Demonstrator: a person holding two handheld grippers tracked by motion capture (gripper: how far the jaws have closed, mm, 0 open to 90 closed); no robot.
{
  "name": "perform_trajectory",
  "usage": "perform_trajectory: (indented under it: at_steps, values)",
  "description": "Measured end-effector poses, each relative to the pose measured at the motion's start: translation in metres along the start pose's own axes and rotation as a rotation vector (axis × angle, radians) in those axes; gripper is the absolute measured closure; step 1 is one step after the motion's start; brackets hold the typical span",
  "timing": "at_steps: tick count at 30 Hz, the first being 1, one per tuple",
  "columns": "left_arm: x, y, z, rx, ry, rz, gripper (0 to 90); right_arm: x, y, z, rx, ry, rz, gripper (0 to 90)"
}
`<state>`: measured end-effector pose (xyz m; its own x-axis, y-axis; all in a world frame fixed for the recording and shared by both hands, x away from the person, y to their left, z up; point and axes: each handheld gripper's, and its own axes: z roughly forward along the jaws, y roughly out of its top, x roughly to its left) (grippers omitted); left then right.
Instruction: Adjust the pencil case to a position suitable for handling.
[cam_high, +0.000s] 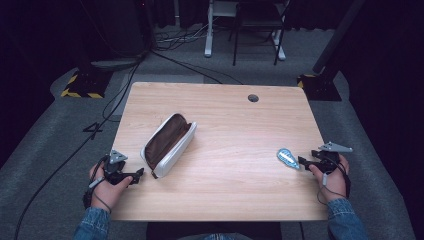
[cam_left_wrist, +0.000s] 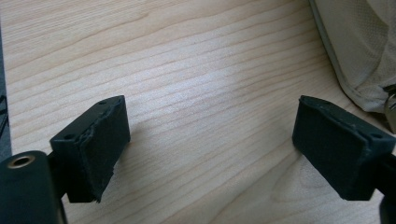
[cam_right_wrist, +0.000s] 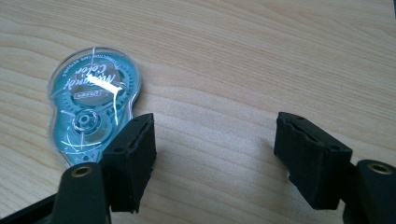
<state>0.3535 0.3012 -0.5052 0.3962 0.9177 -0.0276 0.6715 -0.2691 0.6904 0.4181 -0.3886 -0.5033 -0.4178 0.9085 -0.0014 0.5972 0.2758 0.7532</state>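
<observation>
A white pencil case (cam_high: 168, 144) with a brown lining lies unzipped on the left half of the wooden table (cam_high: 225, 120); its pale corner (cam_left_wrist: 359, 51) fills the top right of the left gripper view. My left gripper (cam_high: 136, 175) rests just left of the case's near end, open over bare wood (cam_left_wrist: 212, 140). A clear teal correction-tape dispenser (cam_high: 288, 158) lies flat near the right edge. My right gripper (cam_high: 302, 162) is open right beside it; in the right gripper view (cam_right_wrist: 215, 158) the dispenser (cam_right_wrist: 91, 105) sits outside the left jaw, partly behind it.
A round cable hole (cam_high: 253, 98) sits near the table's far edge. Beyond the table, cables (cam_high: 185, 37), a white frame (cam_high: 210, 30) and black stand bases (cam_high: 82, 82) are on the grey floor.
</observation>
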Motion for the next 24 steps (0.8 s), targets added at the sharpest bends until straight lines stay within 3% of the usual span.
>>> perform_trajectory:
  at_steps: [5, 13, 18, 24]
  values:
    - [0.002, 0.000, -0.003, -0.018, -0.027, -0.046, 17.5, 0.000, 0.000, 0.000, -0.001, 0.000, -0.001, 29.9]
    - [-0.004, 0.007, -0.020, -0.067, -0.042, -0.049, 19.4, 0.000, 0.000, 0.000, -0.001, 0.003, 0.000, 29.9]
    - [-0.010, 0.013, -0.031, -0.133, -0.110, -0.129, 21.1, 0.001, 0.000, 0.000, -0.001, 0.004, -0.002, 29.9]
    - [-0.021, 0.019, -0.041, -0.169, -0.130, -0.128, 21.0, 0.001, 0.000, 0.000, -0.001, 0.005, -0.001, 29.9]
